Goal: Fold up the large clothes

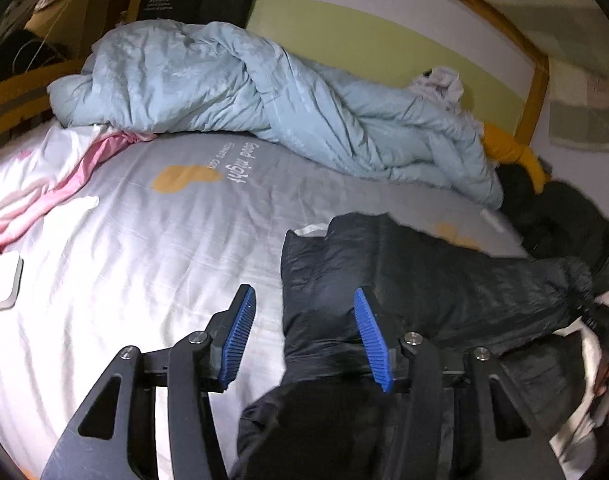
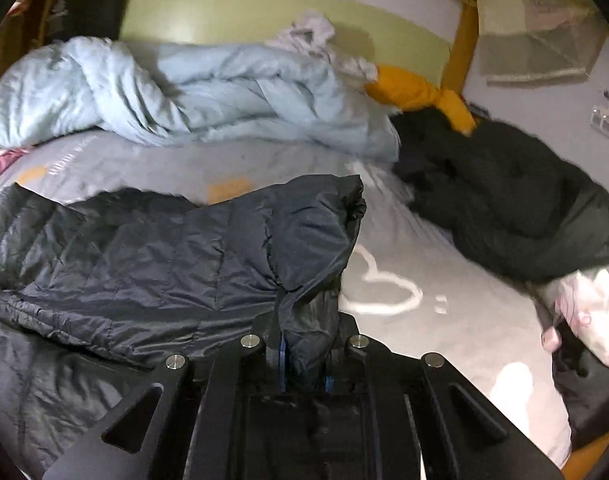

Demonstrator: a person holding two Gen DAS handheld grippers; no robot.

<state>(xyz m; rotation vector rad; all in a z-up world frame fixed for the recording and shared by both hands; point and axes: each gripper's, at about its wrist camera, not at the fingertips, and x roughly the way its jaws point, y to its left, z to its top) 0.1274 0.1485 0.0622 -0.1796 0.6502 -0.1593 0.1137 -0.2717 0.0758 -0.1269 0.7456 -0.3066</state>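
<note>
A dark navy quilted puffer jacket (image 2: 152, 248) was seen spread across the near part of a bed covered by a pale grey printed sheet (image 1: 144, 248). The right tongs (image 2: 304, 364) were closed tight on a bunched fold of the jacket's shiny fabric, which was pinched between the blue pads and drawn up into a peak just ahead of them. The left tongs (image 1: 304, 332) were held about half open above the jacket's edge, their blue ribbed pads (image 1: 238, 336) standing apart; dark cloth lay between and beneath them, but no pad was seen pressing on it. A crumpled light blue duvet (image 1: 232, 92) was heaped along the far side of the bed, against a green and white headboard (image 1: 364, 36) framed in wood. A mustard yellow garment (image 2: 416, 92) was lodged at the duvet's right end, and a black coat (image 2: 512, 196) was piled beside it on the right side of the bed. A pink cloth (image 1: 60, 192) was trailed along the bed's left side.
</note>
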